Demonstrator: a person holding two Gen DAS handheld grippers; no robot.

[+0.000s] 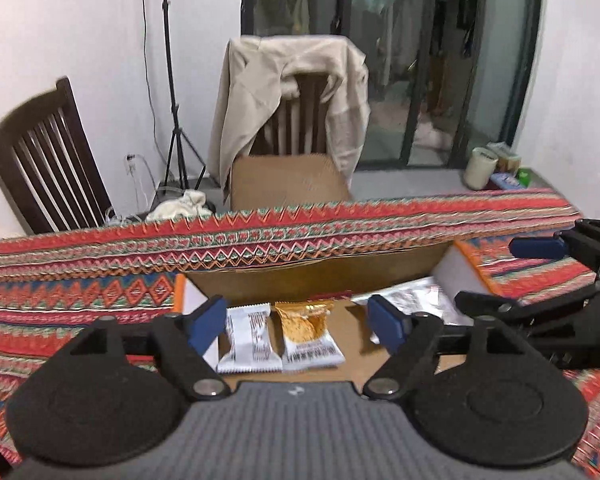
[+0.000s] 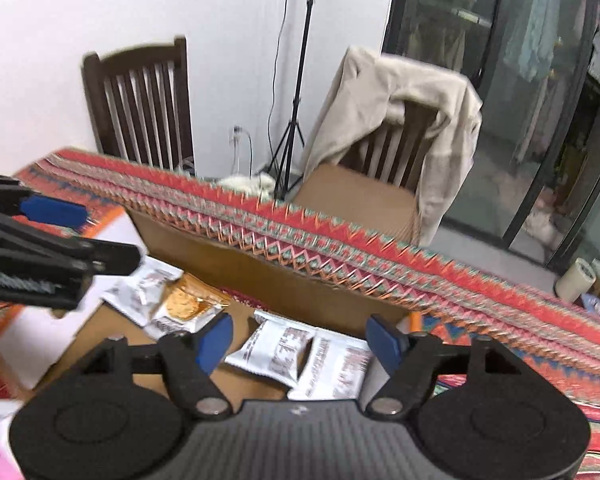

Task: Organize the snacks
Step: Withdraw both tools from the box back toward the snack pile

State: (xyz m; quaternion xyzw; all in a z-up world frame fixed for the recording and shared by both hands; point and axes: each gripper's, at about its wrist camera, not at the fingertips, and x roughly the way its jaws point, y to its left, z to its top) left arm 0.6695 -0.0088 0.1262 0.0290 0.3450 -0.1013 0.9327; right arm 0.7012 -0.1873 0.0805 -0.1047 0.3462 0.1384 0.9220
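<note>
An open cardboard box [image 1: 320,276] lies on the patterned tablecloth [image 1: 80,292] and holds several snack packets. My left gripper [image 1: 296,322] hovers open over a white packet [image 1: 248,340] and a gold-orange packet [image 1: 308,332], which lie side by side on the box floor; its pads touch neither. My right gripper [image 2: 300,340] is open above two white packets [image 2: 276,352] at the box's right end [image 2: 260,272]. Each gripper shows in the other's view: the right gripper [image 1: 492,274] at the right edge, the left gripper [image 2: 84,236] at the left, near more packets [image 2: 180,300].
Past the table's far edge stand two dark wooden chairs [image 1: 40,160]. One carries a beige jacket [image 1: 292,92] and a cardboard box [image 1: 288,180]. A tripod [image 1: 176,120] stands by the wall. A cream cup [image 1: 480,168] and small cartons sit at the table's far right.
</note>
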